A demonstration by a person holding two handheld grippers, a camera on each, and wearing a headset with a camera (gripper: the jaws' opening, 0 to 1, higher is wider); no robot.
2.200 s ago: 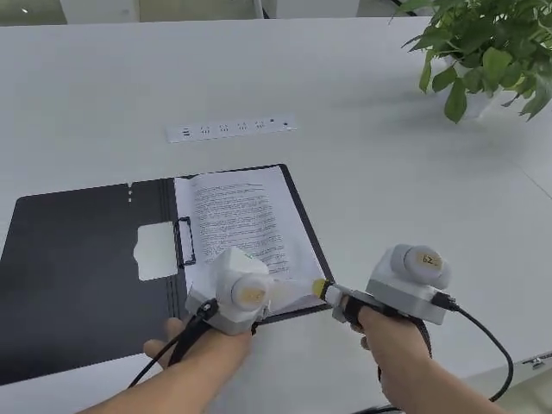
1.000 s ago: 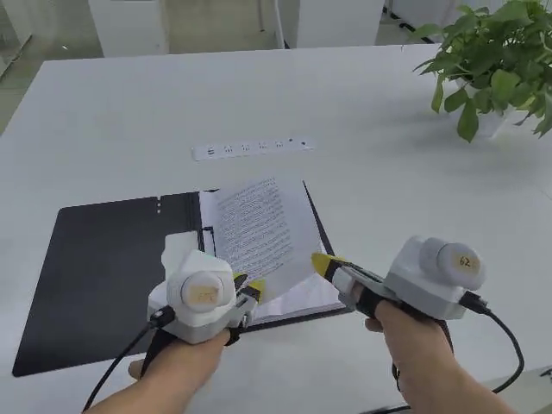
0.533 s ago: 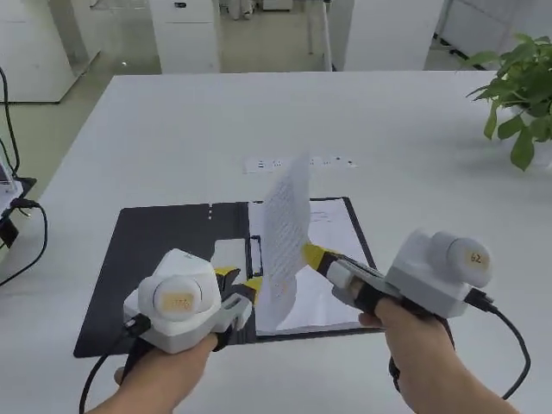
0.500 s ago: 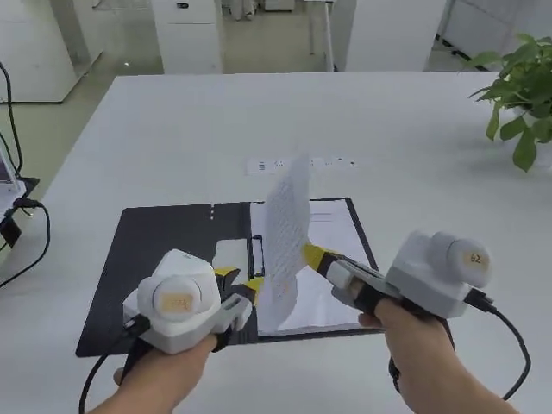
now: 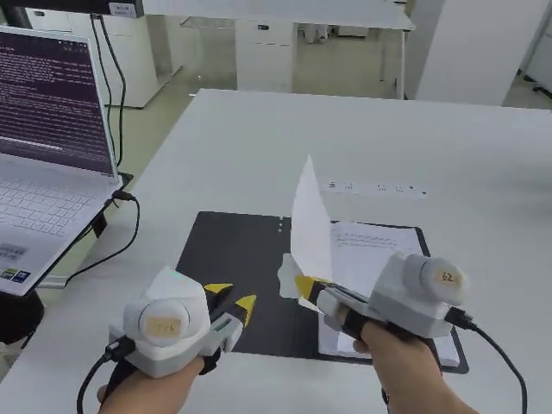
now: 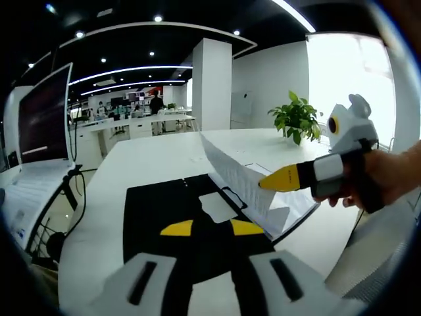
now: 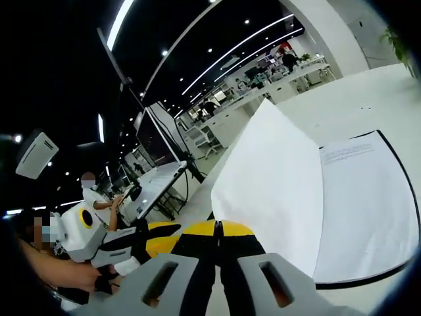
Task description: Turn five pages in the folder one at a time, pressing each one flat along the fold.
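- Left gripper (image 5: 231,298): nearest, low left in head view, held in the person's left hand (image 5: 142,392). Yellow-tipped jaws stand apart, nothing between them. It hovers over the near edge of the folder's left cover, touching no paper.
- Right gripper (image 5: 304,287): held in the right hand (image 5: 390,355), just right of the left gripper. Jaws closed together, pinching the lifted page (image 5: 309,220) at its lower edge. In the right gripper view the yellow tips meet and the white sheet rises straight from them.
- Lifted page: standing nearly upright over the fold, blank back towards the right gripper's camera, printed face towards the left gripper's.
- Folder (image 5: 233,259): black, lying open and flat on the white table (image 5: 259,138), just beyond both grippers. Left cover bare black; right half carries the stack of printed sheets (image 5: 379,246).
- Laptop (image 5: 43,172): off the table's left side, screen lit with text, a dark cable (image 5: 121,246) trailing below it.
- Power strip (image 5: 378,187): white, on the table beyond the folder, apart from it.
- Potted plant (image 6: 296,122): far end of the table, seen in the left gripper view.
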